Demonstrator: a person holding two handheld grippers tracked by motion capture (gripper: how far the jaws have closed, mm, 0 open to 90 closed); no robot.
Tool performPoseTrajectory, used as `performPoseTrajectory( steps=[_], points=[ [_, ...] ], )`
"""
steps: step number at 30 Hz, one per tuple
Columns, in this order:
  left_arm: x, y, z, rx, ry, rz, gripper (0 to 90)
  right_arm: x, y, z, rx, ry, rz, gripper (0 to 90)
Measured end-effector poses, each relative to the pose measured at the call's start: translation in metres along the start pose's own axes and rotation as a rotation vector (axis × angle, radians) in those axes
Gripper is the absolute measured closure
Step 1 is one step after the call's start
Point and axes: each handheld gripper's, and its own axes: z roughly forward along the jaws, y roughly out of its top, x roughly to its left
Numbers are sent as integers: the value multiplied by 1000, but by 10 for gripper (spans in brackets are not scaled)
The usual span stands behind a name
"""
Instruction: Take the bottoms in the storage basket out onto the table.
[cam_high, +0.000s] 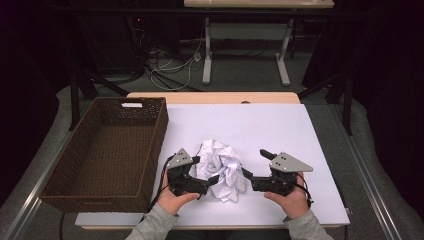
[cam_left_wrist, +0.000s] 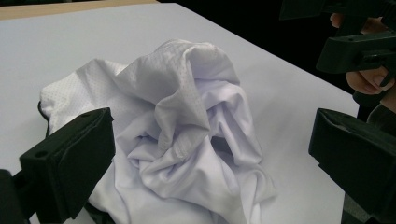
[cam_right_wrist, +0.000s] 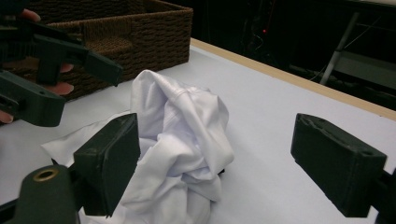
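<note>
High view: two hand-held grippers flank a crumpled white garment (cam_high: 222, 169) at the centre of the bench (cam_high: 280, 125).
The left gripper (cam_high: 206, 174) sits at the garment's nine o'clock, the right gripper (cam_high: 254, 163) at three o'clock; both sets of fingers stand apart, clamped on nothing, seemingly poised to gather the cloth. A wicker basket (cam_high: 150, 145) waits beyond at nine o'clock, the likely destination.

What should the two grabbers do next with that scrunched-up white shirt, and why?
Probably close the left gripper on the nearest fold of the crumpled white garment. Both grippers stand open, one on each side of it, pinching nothing, with the right gripper facing it too. The cloth lies bunched on the white table cover, so it likely needs lifting or spreading.
</note>
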Motion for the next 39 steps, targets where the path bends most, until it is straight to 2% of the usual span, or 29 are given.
performPoseTrajectory(
  steps=[2,3,4,5,6,7,10,14,15,18,23,27,36,39],
  points=[
    [-1,0,-2,3,-11,-9,6,2,-1,2,-4,4,-3,160],
    [0,0,-3,8,-12,0,6,4,-2,3,4,10,2,164],
    [-1,-1,-3,3,-19,-19,7,5,-3,4,8,13,0,165],
    [0,-1,-4,8,-23,-15,6,6,-4,6,11,18,1,165],
    [-1,-2,-4,10,-21,-23,7,8,-6,8,23,23,1,167],
    [0,-2,-5,17,-12,-7,6,9,-7,9,27,26,2,173],
    [0,-5,-5,23,9,-8,7,14,-12,13,51,37,2,190],
    [2,-9,-5,7,17,-47,6,19,-16,18,75,42,-3,224],
    [3,-10,-5,4,25,-44,6,20,-17,19,76,42,-1,237],
    [6,-12,-5,-6,30,-72,7,19,-20,22,88,46,25,269],
    [10,-14,-6,-43,31,-106,7,17,-27,28,130,20,31,326],
    [13,-14,-9,-51,40,-112,7,16,-30,30,151,9,43,414],
    [15,-15,-9,-22,53,-124,7,13,-37,37,219,37,60,677],
    [15,-15,-9,-21,57,-120,7,11,-37,37,219,52,72,755]
  ],
)
